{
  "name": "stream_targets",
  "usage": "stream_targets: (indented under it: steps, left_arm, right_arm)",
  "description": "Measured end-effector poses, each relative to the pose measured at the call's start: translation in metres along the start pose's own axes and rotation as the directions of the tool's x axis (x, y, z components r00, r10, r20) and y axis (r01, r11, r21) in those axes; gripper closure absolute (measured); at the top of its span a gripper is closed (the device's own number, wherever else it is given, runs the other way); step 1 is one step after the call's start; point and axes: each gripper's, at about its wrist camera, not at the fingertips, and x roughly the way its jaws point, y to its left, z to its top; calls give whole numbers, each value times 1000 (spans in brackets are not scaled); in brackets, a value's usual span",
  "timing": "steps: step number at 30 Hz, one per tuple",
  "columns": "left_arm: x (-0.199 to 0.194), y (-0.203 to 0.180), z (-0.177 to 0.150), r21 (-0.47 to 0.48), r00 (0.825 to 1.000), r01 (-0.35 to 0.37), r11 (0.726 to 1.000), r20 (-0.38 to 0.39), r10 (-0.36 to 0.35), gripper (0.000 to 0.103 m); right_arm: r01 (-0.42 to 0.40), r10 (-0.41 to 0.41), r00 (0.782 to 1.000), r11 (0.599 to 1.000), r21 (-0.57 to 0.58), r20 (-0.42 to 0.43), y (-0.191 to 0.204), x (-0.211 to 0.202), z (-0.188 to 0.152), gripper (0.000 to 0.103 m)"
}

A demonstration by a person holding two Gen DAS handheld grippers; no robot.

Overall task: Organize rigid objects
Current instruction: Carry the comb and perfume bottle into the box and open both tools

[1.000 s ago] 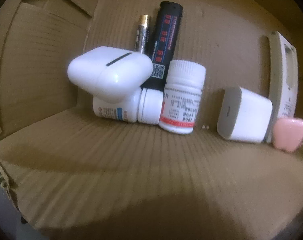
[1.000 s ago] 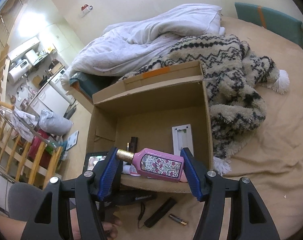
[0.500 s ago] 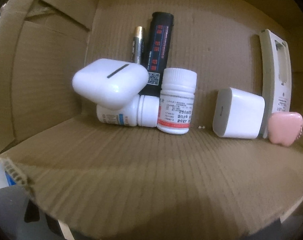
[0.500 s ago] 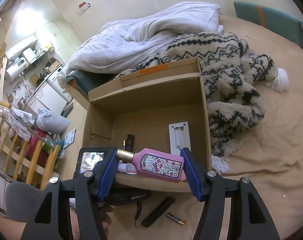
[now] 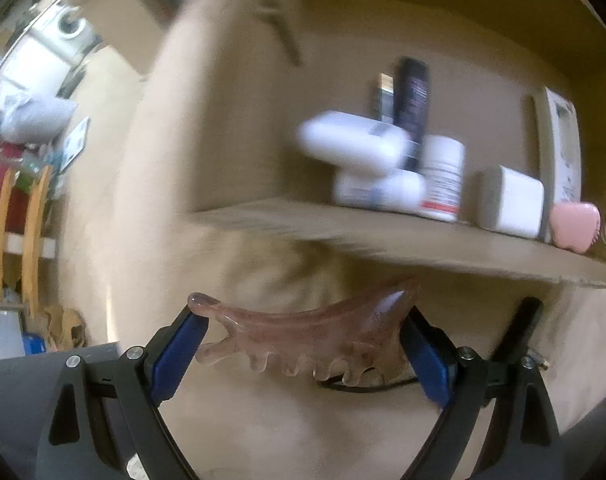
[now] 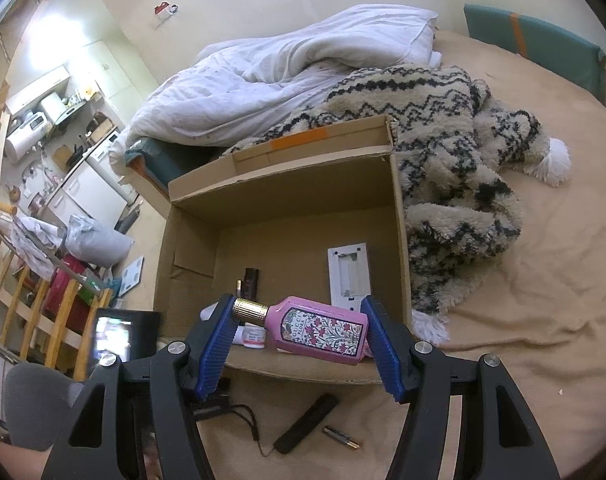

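Observation:
My left gripper [image 5: 303, 336] is shut on a translucent pink comb [image 5: 303, 336], held in front of the cardboard box [image 5: 403, 236] lying on the bed. Inside the box are a white earbud case [image 5: 351, 144], white pill bottles [image 5: 441, 176], a black lighter [image 5: 413, 100], a battery [image 5: 384, 94], a white charger [image 5: 511, 202], a remote [image 5: 559, 152] and a pink heart-shaped thing [image 5: 573, 222]. My right gripper [image 6: 299, 330] is shut on a pink floral perfume bottle [image 6: 319, 330], held over the near edge of the box [image 6: 283, 200].
A black stick [image 6: 307, 422], a battery [image 6: 341, 437] and a black cable [image 6: 247, 420] lie on the tan bedsheet before the box. A patterned blanket [image 6: 443, 152] and white duvet [image 6: 295, 64] lie behind it. A phone screen [image 6: 111, 338] shows at left.
My left gripper has pulled back out of the box; its fingers and the pink comb now show. The right gripper with the perfume bottle has moved slightly nearer the box.

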Motion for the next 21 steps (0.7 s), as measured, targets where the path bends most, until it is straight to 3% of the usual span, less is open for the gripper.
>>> stream_targets:
  steps: [10, 15, 21]
  left_arm:
    - [-101, 89, -41, -89, 986, 14, 996, 169, 1, 11]
    - [-148, 93, -42, -86, 955, 45, 995, 295, -18, 11]
    - [-192, 95, -24, -75, 900, 91, 993, 432, -49, 11]
  right_arm:
    - [22, -22, 1000, 1000, 11, 0, -3, -2, -2, 37]
    - [16, -16, 1000, 1000, 13, 6, -4, -4, -3, 37]
    - [7, -7, 999, 1000, 17, 44, -5, -12, 2, 37]
